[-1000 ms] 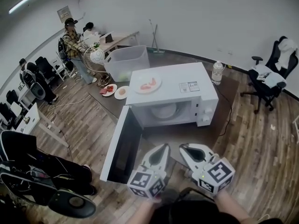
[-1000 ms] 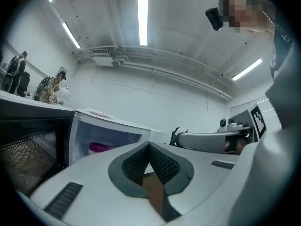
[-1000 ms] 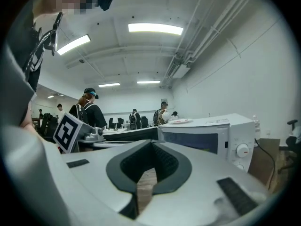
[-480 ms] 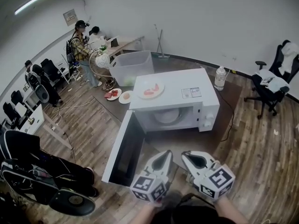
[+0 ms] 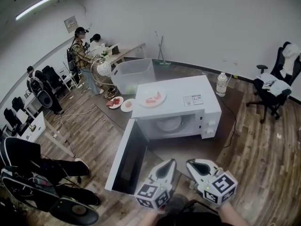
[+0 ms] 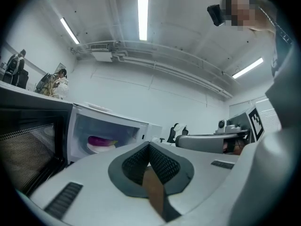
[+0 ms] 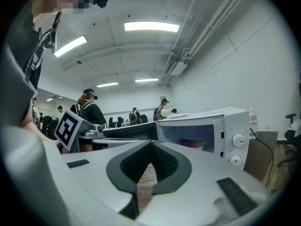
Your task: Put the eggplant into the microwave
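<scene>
— So, what are the 2 claws holding right now?

— Nothing. The left claw (image 6: 149, 147) has its jaws pressed together with nothing between them. The right claw (image 7: 151, 147) is just as tightly closed and just as empty. Both point about level toward the microwave (image 5: 188, 91), side by side and well back from it.

— And the eggplant?

— The eggplant (image 6: 101, 140) lies inside the microwave on a white plate (image 6: 94, 148), purple against the pale walls. The main job looks done to me.

— What is left, then?

— The door (image 5: 124, 157) hangs wide open, swung out on the left toward the person. I judge that closing it is the step in hand.

— How would you do that well?

— Use the left claw, since it is nearer the door. Keep the jaws closed and reach round to the door's outer face. Push with the blunt tip near the free edge, far from the hinge, so little force is needed. Swing the door in 1 smooth arc and press until it latches.

— Any risks?

— A hard shove might slide the microwave on the table (image 5: 235, 109). It could also jolt the other plate (image 5: 150, 98) resting on top. Keep the right claw out of the closing gap.
</scene>
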`<state>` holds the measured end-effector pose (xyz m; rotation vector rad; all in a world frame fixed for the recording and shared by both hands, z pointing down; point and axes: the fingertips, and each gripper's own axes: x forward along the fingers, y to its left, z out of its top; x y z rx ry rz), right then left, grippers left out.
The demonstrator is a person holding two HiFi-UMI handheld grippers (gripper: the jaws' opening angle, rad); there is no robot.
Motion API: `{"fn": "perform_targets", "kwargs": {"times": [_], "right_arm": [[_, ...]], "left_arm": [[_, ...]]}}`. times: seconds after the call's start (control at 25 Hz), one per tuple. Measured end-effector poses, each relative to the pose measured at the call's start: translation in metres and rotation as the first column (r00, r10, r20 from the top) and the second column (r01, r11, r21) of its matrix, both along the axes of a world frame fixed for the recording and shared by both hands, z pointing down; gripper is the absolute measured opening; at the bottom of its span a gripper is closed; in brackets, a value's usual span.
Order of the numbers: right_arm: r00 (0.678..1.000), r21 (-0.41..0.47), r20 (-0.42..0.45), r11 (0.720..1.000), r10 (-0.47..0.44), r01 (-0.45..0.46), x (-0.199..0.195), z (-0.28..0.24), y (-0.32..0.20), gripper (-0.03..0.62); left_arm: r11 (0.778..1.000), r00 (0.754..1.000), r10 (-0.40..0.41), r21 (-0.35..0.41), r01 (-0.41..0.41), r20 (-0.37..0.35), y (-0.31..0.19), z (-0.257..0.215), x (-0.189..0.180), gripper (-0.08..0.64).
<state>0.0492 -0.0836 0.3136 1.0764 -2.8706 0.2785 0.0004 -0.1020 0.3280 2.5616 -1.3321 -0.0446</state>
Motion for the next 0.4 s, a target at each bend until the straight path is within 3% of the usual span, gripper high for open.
{"fn": "perform_targets", "kwargs": {"times": [0.4], "right_arm": [[1.000,-0.005,-0.005,1.000,-0.003,0.003,-0.009,-0.004,-0.002,0.000]], "left_arm": [[1.000,1.000,-0.023,-0.019,0.022,-0.011,0.008,0.003,-0.016,0.000]]}}
